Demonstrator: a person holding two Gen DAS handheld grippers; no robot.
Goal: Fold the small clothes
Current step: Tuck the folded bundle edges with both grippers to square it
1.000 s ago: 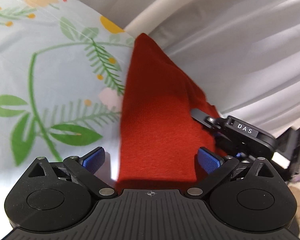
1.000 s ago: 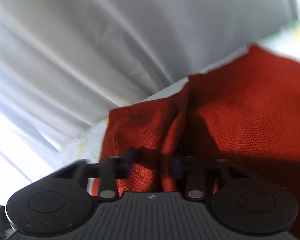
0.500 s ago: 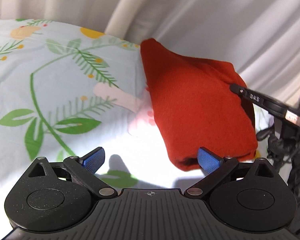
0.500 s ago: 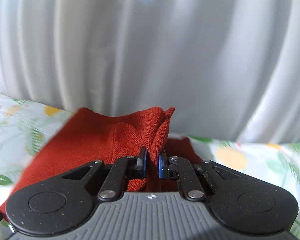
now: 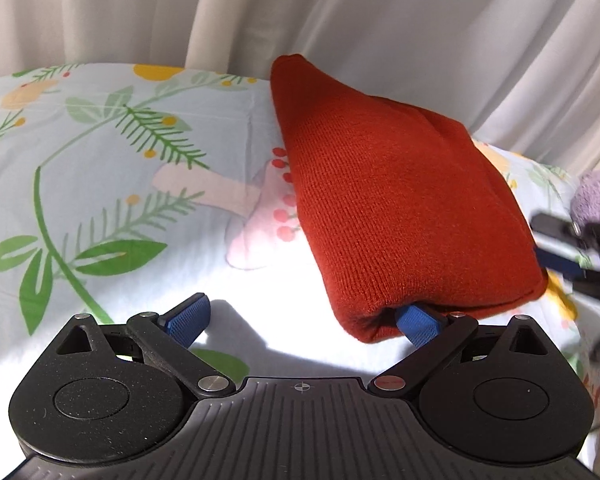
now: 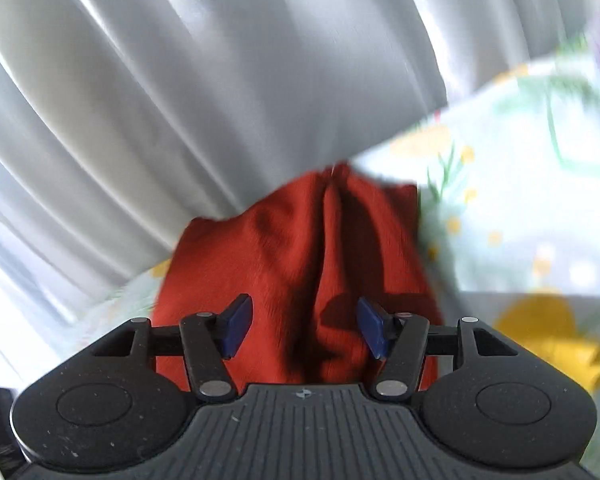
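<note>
A red knitted garment [image 5: 392, 208] lies folded on the floral bedsheet [image 5: 100, 184], near the curtain. My left gripper [image 5: 304, 318] is open, just in front of the garment's near edge; its right fingertip [image 5: 418, 324] sits under that edge. In the right wrist view the same garment [image 6: 300, 264] lies bunched with a ridge down its middle. My right gripper [image 6: 304, 328] is open above it, holding nothing. In the left wrist view the right gripper [image 5: 572, 252] shows blurred at the garment's right side.
White curtains [image 5: 380, 12] hang right behind the bed edge. A purple fuzzy item [image 5: 596, 200] lies at the far right of the sheet. The sheet [image 6: 520, 200] extends to the right in the right wrist view.
My right gripper has opened and let go of the red garment, then pulled back. The garment now lies folded on the sheet. My left gripper backed off slightly, staying open.
</note>
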